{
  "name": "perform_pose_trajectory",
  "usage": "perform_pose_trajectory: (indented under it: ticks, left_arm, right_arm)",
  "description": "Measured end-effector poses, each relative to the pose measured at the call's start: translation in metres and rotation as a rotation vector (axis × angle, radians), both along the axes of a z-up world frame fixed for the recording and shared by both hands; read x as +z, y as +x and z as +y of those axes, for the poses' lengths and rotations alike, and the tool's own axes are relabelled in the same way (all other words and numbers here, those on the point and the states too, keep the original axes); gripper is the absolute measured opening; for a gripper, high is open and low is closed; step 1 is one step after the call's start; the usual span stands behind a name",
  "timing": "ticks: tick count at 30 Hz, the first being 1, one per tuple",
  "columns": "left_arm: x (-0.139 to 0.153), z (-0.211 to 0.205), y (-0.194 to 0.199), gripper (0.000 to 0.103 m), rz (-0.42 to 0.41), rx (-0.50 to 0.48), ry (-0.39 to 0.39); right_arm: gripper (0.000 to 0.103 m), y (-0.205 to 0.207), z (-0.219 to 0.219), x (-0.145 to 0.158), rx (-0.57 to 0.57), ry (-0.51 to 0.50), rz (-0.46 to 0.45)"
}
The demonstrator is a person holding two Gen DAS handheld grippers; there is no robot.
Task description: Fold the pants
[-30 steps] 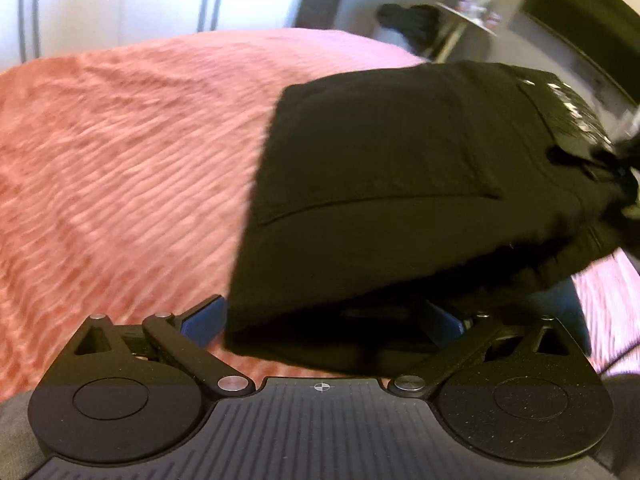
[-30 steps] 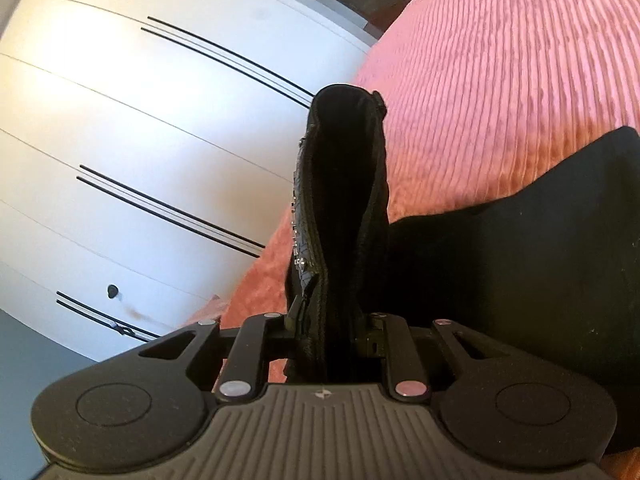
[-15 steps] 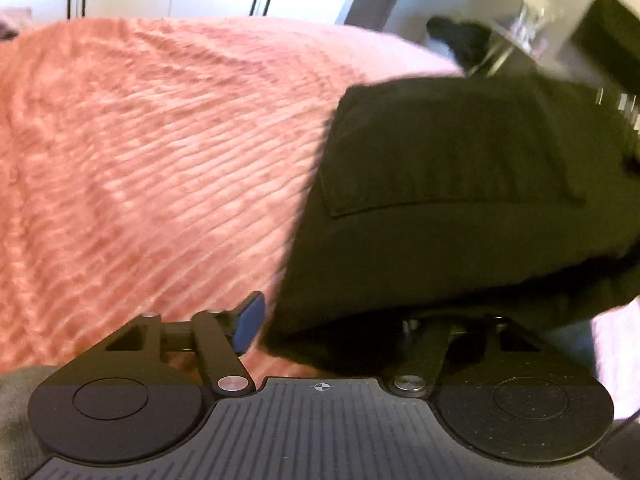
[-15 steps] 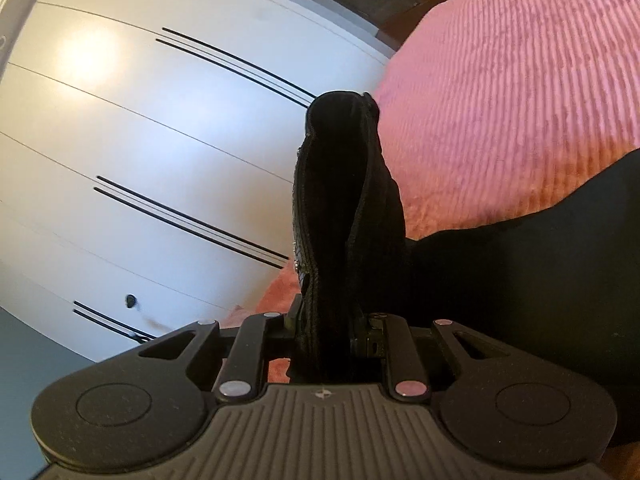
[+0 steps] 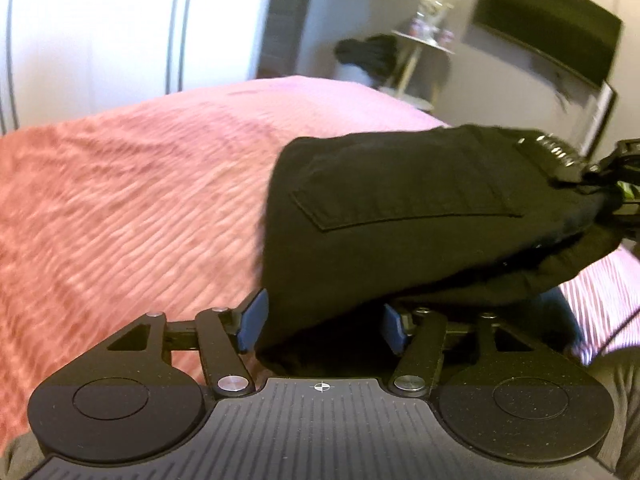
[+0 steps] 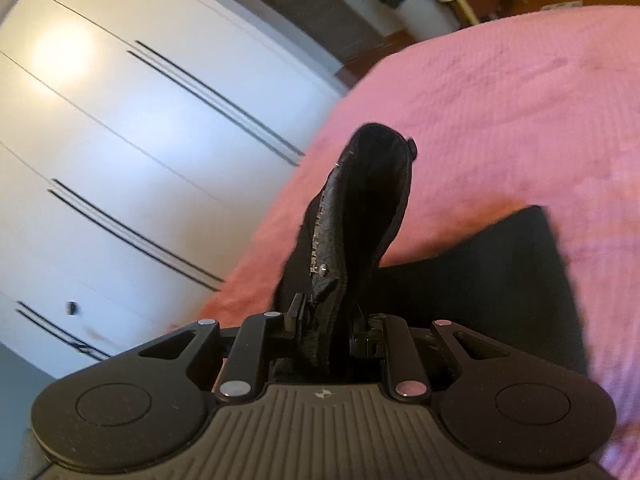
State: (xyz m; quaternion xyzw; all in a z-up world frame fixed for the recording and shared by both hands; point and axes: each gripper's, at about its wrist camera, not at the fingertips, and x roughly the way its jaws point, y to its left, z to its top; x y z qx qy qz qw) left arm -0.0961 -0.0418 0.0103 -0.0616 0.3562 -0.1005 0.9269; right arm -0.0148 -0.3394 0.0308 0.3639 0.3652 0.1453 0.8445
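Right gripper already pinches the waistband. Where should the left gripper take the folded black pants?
Left gripper: grip the thick folded edge of the black pants hanging nearest it, coming from below the bundle. That edge is bunched, and the right gripper pinches the opposite waistband.

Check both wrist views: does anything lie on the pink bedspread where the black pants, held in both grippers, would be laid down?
Nothing visible does. The black pants hang between the left gripper and right gripper, and the pink bedspread around them shows bare. The part beneath the pants is hidden.
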Motion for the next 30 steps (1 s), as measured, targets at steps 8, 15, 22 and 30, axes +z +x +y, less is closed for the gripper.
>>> perform_pose_trajectory:
  ticks: [8,15,22,30]
  left_arm:
    - [0.008,-0.013,-0.007,0.088,0.07,-0.105,0.045]
    - [0.035,0.01,-0.004,0.097,-0.018,-0.001,-0.089]
    - [0.005,-0.009,0.048,0.097,0.092,0.104,-0.174]
    - [-0.053,-0.025,0.055,0.103,0.252,0.051,-0.024]
  right_arm:
    - [0.039,0.0,-0.005,-0.04,-0.114,-0.267,0.225]
    - [0.05,-0.016,0.009,-0.012,-0.104,-0.314,0.133]
    - [0.036,-0.008,0.06,-0.019,0.02,-0.283,0.114]
    - [0.005,0.007,0.054,-0.064,-0.056,-0.284,0.382]
